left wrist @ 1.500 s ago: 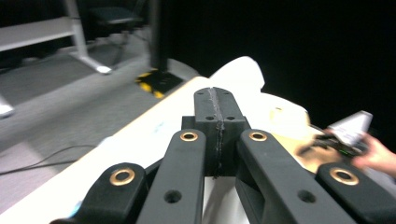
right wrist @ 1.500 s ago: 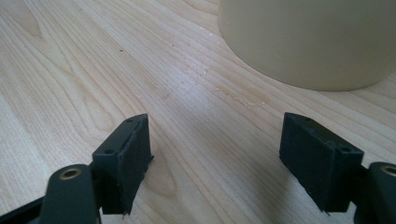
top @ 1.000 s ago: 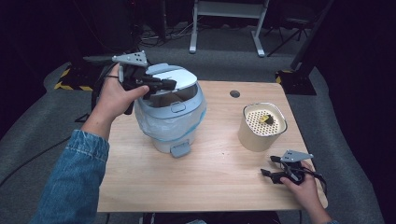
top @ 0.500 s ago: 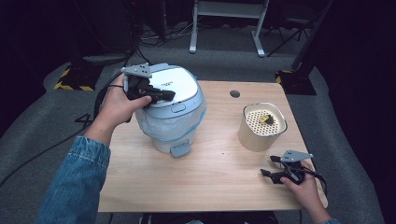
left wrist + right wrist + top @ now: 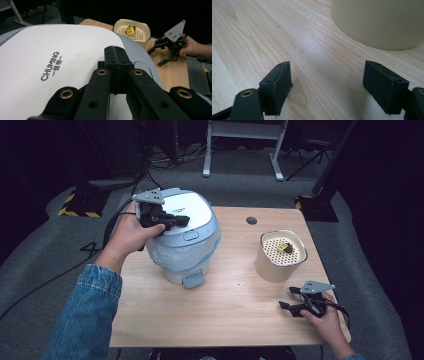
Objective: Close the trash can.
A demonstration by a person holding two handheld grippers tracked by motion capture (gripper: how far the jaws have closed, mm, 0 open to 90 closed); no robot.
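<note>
A pedal bin with a white lid (image 5: 192, 210) and a plastic liner stands on the left half of the wooden table (image 5: 225, 315). My left gripper (image 5: 182, 220) lies across the lid, jaws shut with nothing between them; in the left gripper view it (image 5: 115, 51) rests just above the lid (image 5: 50, 55). A cream container (image 5: 270, 267) with a perforated insert holds a small yellow piece (image 5: 285, 247). My right gripper (image 5: 287, 298) rests open on the table in front of the container (image 5: 377, 22), its jaws (image 5: 328, 82) wide apart and empty.
The bin's grey pedal (image 5: 192, 281) points toward the table's front edge. A round cable hole (image 5: 251, 220) sits at the back of the table. In the left gripper view the right gripper (image 5: 155, 58) shows past the container (image 5: 143, 41). Dark floor and stands surround the table.
The left gripper has come down a little and shifted over the lid, which now lies flat. The right gripper has stayed where it was.
</note>
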